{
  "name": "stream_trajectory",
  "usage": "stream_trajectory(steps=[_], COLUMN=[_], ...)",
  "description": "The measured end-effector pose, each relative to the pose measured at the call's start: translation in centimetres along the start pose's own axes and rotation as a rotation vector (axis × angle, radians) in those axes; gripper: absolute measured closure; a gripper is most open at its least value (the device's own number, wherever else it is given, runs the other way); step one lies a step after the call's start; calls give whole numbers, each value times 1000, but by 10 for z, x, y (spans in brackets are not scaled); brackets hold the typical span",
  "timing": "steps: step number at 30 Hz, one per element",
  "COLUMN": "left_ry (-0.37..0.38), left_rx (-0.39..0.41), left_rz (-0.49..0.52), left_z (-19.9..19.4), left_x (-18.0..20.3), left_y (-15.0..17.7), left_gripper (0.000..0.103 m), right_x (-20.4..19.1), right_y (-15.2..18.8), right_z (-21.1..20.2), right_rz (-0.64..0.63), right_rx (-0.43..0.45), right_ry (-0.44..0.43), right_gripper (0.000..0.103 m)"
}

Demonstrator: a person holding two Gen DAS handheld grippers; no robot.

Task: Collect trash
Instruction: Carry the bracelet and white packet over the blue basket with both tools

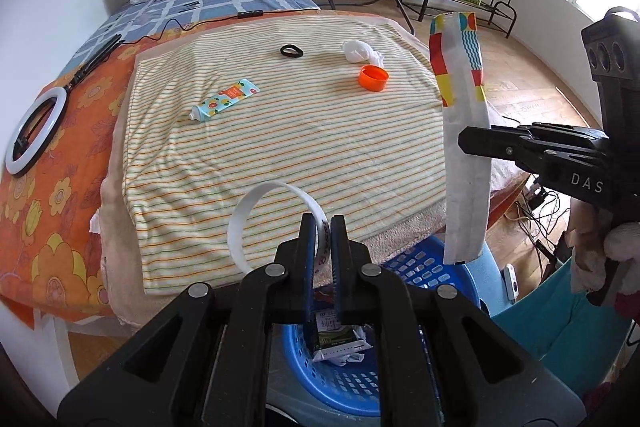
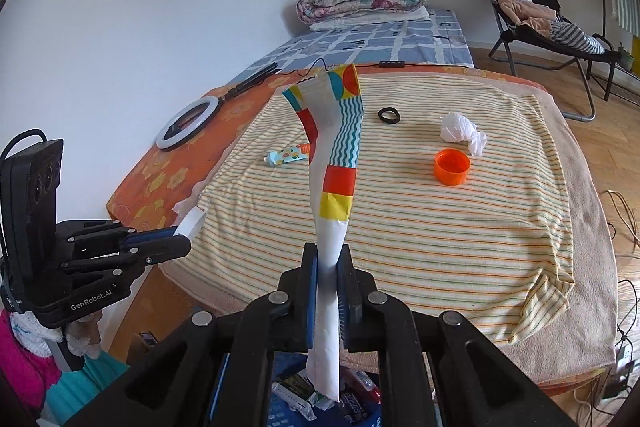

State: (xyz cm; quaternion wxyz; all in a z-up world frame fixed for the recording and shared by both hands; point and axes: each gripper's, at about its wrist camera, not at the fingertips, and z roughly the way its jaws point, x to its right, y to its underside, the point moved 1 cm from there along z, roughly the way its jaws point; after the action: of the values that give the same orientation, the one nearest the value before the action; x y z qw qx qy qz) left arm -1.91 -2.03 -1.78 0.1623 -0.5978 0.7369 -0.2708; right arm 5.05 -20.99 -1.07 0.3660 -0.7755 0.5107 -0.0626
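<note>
A striped cloth (image 1: 280,131) covers the bed. Below its near edge sits a blue basket (image 1: 420,267) already holding wrappers. The right hand-held gripper (image 2: 329,277) is clamped on a long colourful wrapper (image 2: 340,147) standing upright above the basket; the left hand-held gripper (image 1: 322,239) pinches a white paper ring (image 1: 244,223). An orange cap (image 1: 373,77), crumpled tissue (image 1: 358,50) and small tube (image 1: 224,99) lie on the cloth.

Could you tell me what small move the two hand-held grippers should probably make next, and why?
Probably open both and drop. The left hand-held gripper is shut on a white plastic ring, the right hand-held gripper on a colourful wrapper, and each appears to be above the blue basket, which already holds trash.
</note>
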Motion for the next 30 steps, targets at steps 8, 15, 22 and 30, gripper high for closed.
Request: stream_trajectory(steps=[8, 15, 22, 30], left_ry=[55, 82, 90, 91], left_rx=[-68, -125, -155, -184], left_rz=[18, 14, 23, 17], left_z=[12, 26, 37, 51], left_x=[31, 45, 55, 55], left_y=[46, 75, 90, 99], left_gripper=[97, 97, 98, 97], right_x=[-8, -8, -7, -4], right_y=[42, 69, 91, 107], right_z=[-7, -7, 6, 16], right_rz=[12, 19, 41, 41], right_rx=[-28, -58, -100, -128], right_ry=[-6, 15, 8, 21], right_gripper=[96, 96, 96, 96])
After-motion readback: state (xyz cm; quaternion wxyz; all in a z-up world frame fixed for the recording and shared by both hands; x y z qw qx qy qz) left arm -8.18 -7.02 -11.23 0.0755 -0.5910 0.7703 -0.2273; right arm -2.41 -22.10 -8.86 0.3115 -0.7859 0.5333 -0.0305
